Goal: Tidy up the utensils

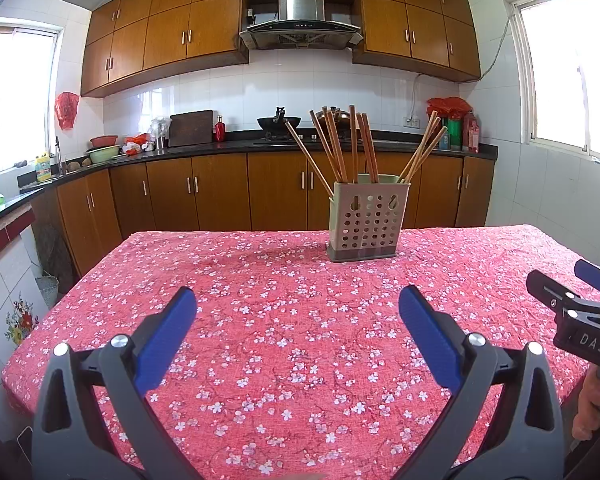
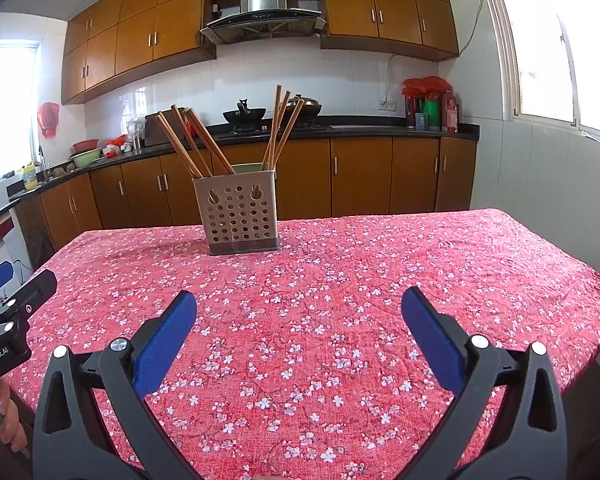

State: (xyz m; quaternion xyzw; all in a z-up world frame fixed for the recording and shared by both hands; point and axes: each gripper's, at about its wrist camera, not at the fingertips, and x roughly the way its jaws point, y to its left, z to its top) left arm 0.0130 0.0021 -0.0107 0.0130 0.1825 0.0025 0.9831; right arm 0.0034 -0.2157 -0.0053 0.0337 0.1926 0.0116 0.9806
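A beige perforated utensil holder (image 1: 365, 218) stands upright at the far side of the table, with several wooden chopsticks (image 1: 340, 148) leaning out of it. It also shows in the right wrist view (image 2: 240, 212), with its chopsticks (image 2: 198, 144). My left gripper (image 1: 298, 300) is open and empty, low over the near part of the red floral tablecloth (image 1: 260, 340). My right gripper (image 2: 299, 302) is open and empty too, beside the left one. The right gripper's body shows at the right edge of the left wrist view (image 1: 580, 308).
The table's far edge (image 2: 380, 216) runs just behind the holder. Beyond it stands a kitchen counter (image 1: 204, 148) with a wok (image 1: 278, 122), bowls and bottles. Windows are on both sides. The left gripper's body (image 2: 8, 316) sits at the table's left edge.
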